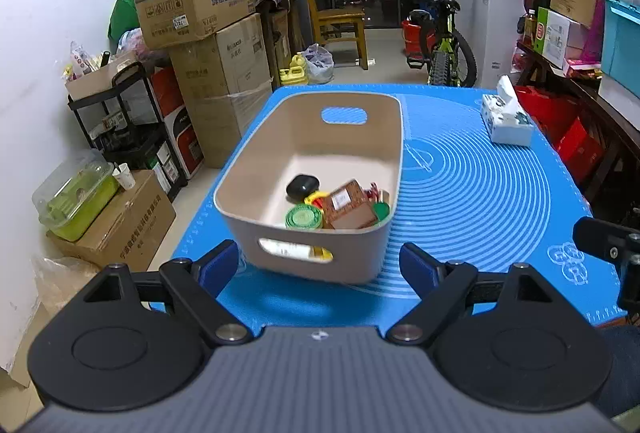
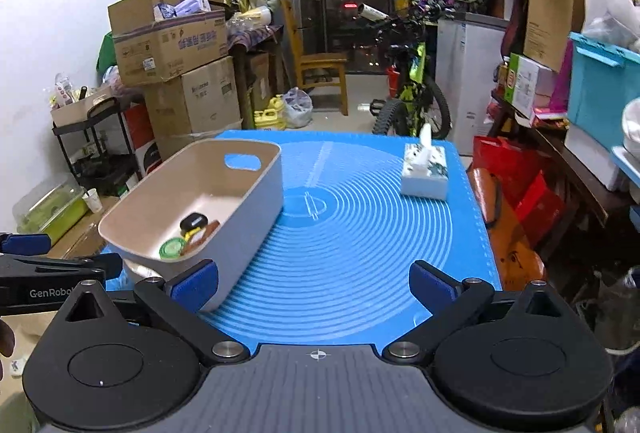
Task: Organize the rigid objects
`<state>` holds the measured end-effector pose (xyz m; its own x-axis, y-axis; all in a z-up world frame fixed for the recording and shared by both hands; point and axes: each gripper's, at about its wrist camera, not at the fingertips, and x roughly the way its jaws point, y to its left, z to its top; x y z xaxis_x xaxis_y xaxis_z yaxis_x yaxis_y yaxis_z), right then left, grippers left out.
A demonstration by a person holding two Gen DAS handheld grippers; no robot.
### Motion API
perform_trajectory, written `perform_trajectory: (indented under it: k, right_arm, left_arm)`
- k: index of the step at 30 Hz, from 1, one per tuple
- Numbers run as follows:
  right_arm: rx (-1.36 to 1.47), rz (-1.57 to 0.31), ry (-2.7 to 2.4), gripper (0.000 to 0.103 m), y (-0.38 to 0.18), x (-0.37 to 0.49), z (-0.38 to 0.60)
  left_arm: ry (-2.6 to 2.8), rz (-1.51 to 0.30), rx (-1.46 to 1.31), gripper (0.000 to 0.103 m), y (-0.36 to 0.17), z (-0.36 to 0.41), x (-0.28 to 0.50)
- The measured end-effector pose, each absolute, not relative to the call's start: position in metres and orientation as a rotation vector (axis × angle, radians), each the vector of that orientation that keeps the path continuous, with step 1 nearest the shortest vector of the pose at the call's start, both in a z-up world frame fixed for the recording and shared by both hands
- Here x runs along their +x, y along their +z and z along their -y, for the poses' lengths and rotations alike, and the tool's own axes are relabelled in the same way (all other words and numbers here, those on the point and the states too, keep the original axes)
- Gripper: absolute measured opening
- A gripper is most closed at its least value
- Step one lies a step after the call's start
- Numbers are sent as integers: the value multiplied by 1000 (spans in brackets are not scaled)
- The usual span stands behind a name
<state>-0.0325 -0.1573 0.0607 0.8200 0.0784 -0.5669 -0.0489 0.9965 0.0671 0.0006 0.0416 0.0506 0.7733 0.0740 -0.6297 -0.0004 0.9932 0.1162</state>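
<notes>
A blue silicone mat (image 2: 360, 233) printed with pale concentric rings covers the table from edge to edge. On its left side stands a beige plastic bin (image 1: 320, 161) with a handle slot in each end wall. The sorted things lie in the bin's near right corner: a black earbud case (image 1: 303, 186), a round green lid (image 1: 304, 218), a brown carton (image 1: 348, 207) and some yellow and red pieces among them. A white tissue box (image 2: 425, 171) sits near the mat's far right corner, well apart from the bin.

The left gripper (image 1: 320, 269) hangs just short of the bin's near end, its blue-padded jaws spread wide with nothing between them. The right gripper (image 2: 314, 283) is over the mat's near edge beside the bin's near right corner, jaws likewise apart and empty.

Around the table the room is crowded: stacked cardboard boxes (image 1: 200, 17) against the left wall, a black trolley (image 1: 132, 129), a wooden chair (image 2: 316, 57) before a dark window, a green bicycle (image 2: 412, 89), a white freezer (image 2: 468, 73), and red bags (image 2: 516, 189) along the right.
</notes>
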Motion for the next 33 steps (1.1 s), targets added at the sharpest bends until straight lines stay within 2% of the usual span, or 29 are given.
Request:
perform_trajectory:
  k: [18, 33]
  right_arm:
    - [9, -591, 27, 101, 28, -74, 165]
    - [6, -561, 24, 101, 21, -80, 162]
  left_arm:
    - [37, -688, 93, 88, 18, -33, -25]
    - [16, -665, 120, 88, 14, -26, -28]
